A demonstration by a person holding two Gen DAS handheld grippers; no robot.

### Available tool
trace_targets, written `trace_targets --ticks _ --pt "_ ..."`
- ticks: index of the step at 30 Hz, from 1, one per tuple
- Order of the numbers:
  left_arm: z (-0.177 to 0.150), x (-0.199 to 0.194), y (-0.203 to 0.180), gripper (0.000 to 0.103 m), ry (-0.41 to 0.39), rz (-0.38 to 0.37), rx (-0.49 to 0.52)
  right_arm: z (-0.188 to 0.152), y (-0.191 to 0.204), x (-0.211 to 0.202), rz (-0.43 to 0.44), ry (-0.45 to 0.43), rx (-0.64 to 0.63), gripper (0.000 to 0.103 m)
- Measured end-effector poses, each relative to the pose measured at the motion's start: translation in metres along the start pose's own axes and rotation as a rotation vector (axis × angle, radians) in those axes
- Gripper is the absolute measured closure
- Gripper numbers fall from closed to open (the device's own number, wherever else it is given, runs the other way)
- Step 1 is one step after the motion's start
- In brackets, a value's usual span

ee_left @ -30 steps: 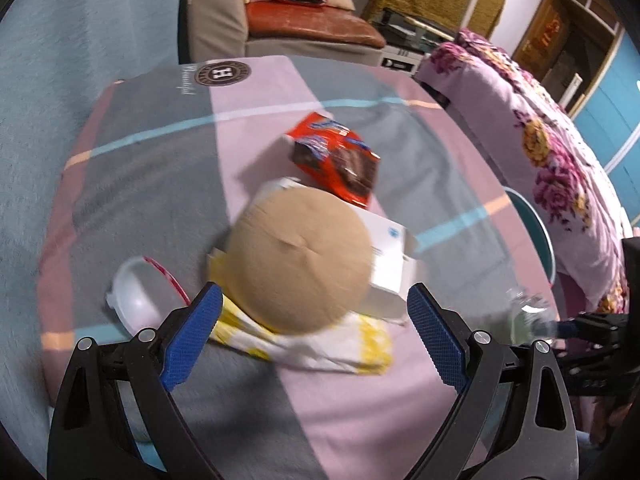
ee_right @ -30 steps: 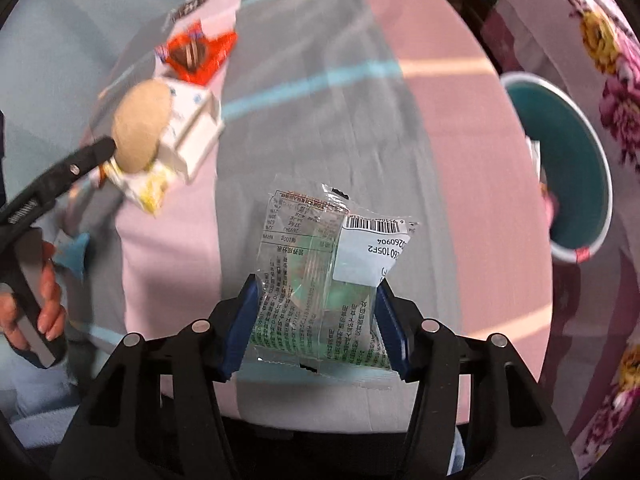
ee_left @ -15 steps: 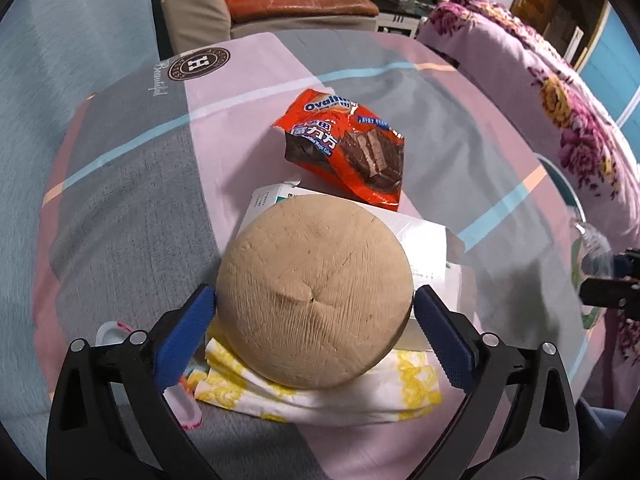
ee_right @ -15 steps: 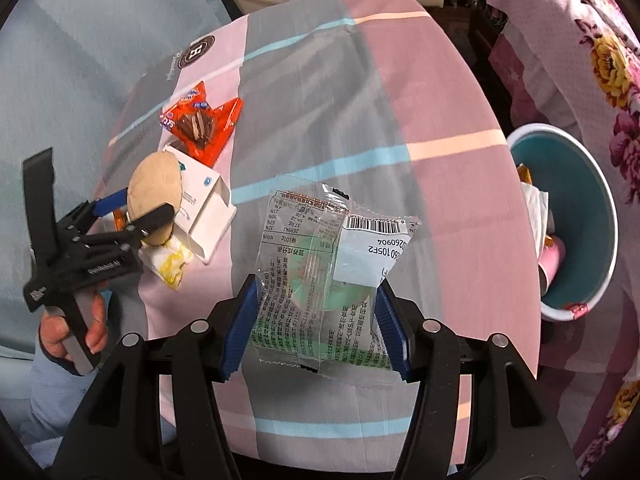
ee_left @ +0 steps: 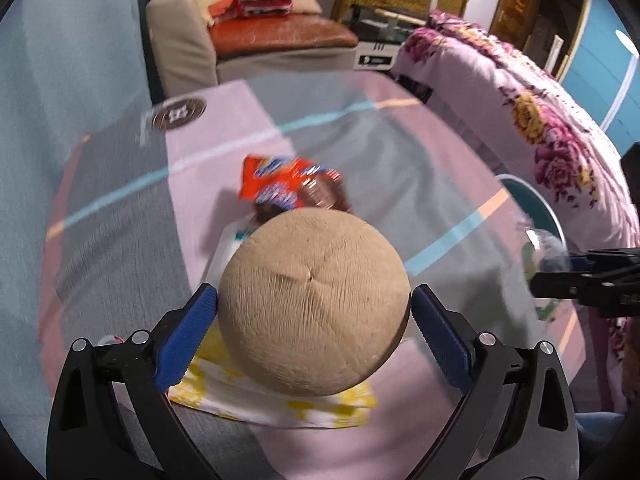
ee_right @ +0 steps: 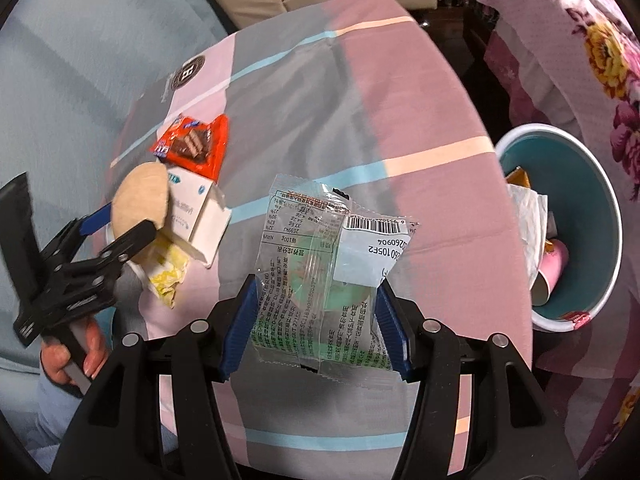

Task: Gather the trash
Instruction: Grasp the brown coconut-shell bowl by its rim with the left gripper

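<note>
Up comes the round tan ball (ee_left: 314, 302), off the yellow-printed wrapper (ee_left: 280, 402) and pinched between the blue pads of the left gripper (ee_left: 314, 312), while the right gripper (ee_right: 316, 316) has carried its clear packet (ee_right: 332, 268), squeezed at both side edges, closer to the teal bin (ee_right: 600, 216). Only the right view shows into that bin, with paper and a pink cup, and the hand (ee_right: 76, 354) on the left tool. Packet's long axis points away from the jaws, barcode end farthest, above a pink-and-grey checked tablecloth (ee_right: 400, 112); sofa (ee_left: 256, 48) and floral bedspread (ee_left: 560, 120) beyond.
</note>
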State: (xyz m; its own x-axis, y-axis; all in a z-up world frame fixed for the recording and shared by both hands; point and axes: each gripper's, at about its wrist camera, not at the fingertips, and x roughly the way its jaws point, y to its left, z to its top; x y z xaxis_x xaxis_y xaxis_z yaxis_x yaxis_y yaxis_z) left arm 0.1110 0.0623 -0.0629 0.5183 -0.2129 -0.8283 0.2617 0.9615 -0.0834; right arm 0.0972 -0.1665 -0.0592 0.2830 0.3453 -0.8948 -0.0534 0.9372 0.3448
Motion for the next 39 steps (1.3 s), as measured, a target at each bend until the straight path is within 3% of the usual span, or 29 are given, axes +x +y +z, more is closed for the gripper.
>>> trace_targets --ticks 8,18,22,30,32,35,39 --pt "0.009 0.003 -0.038 0.008 0.008 -0.030 0.054 -0.004 -0.027 -0.012 0.013 -0.028 0.046 0.048" --pt "0.023 0.017 -0.084 0.011 0.027 -0.126 0.087 -0.008 -0.057 -0.024 0.039 -0.055 0.089 0.049" --pt "0.032 0.024 -0.096 0.011 0.025 -0.121 0.106 -0.009 -0.072 -0.030 0.037 -0.069 0.113 0.049" --pt "0.035 0.040 -0.089 0.011 0.064 -0.100 0.079 -0.008 -0.092 -0.032 0.039 -0.069 0.141 0.048" --pt "0.037 0.045 -0.083 0.017 0.078 -0.101 0.048 -0.006 -0.094 -0.032 0.042 -0.071 0.144 0.048" --pt "0.039 0.041 -0.076 0.018 0.073 -0.138 0.013 -0.004 -0.096 -0.033 0.044 -0.077 0.142 0.049" --pt "0.042 0.046 -0.078 0.022 0.076 -0.106 0.046 0.000 -0.100 -0.030 0.037 -0.073 0.147 0.049"
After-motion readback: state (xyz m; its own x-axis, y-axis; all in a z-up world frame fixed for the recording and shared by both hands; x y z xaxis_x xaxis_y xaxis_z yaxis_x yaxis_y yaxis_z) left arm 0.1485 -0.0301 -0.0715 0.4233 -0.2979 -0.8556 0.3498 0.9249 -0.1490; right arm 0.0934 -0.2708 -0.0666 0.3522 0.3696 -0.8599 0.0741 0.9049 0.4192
